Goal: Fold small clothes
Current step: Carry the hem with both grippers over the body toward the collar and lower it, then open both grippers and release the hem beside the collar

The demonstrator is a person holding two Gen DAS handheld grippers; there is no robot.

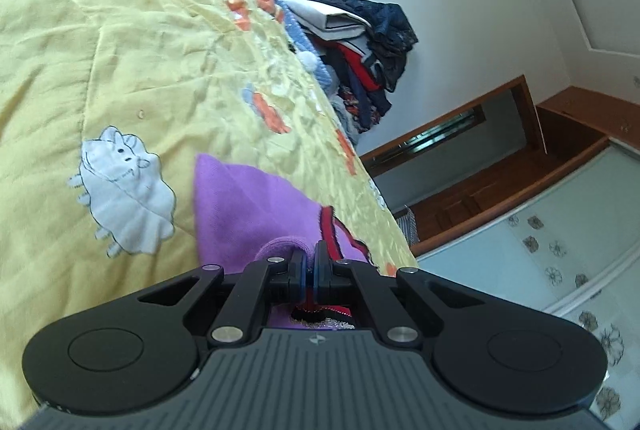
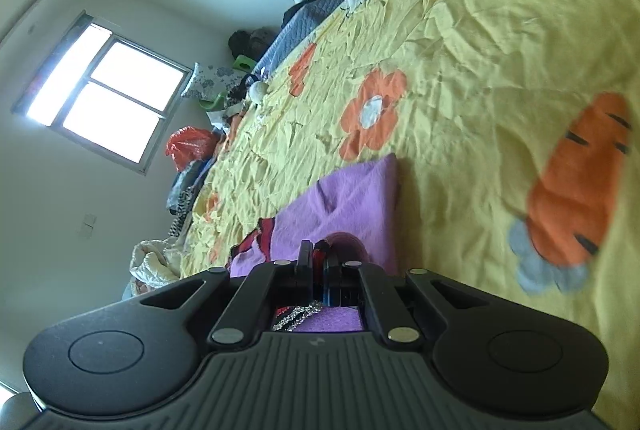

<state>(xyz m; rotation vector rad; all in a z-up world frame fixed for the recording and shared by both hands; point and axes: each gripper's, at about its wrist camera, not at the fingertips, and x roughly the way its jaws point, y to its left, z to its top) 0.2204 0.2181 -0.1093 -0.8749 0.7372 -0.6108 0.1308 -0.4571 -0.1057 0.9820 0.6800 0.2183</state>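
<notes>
One purple garment (image 1: pixel 256 205) lies on a bed covered by a yellow sheet (image 1: pixel 120 49). It is small, with a red and black trim along one edge.

There are two hand-held grippers, one on each side of it. The left hand-held gripper (image 1: pixel 308 262) has its two fingers pressed together on a bunched bit of the purple cloth. The right hand-held gripper (image 2: pixel 318 258) is squeezed tight too — it pinches the purple garment (image 2: pixel 348 197) where the red trim shows between its fingers. Some sparkly silver trim peeks out under each gripper.

The sheet has pictures on it: one white fluffy animal (image 1: pixel 124 189) beside the garment in the left view, and in the right view two orange flowers (image 2: pixel 374 111) and one big orange carrot (image 2: pixel 576 177) (the carrot is blurry).

At the far edge of the bed sits one pile of dark and red clothes (image 1: pixel 368 45). In the right view there is one bright window (image 2: pixel 104 89) and one red bag (image 2: pixel 190 145) — both well away from the garment.
</notes>
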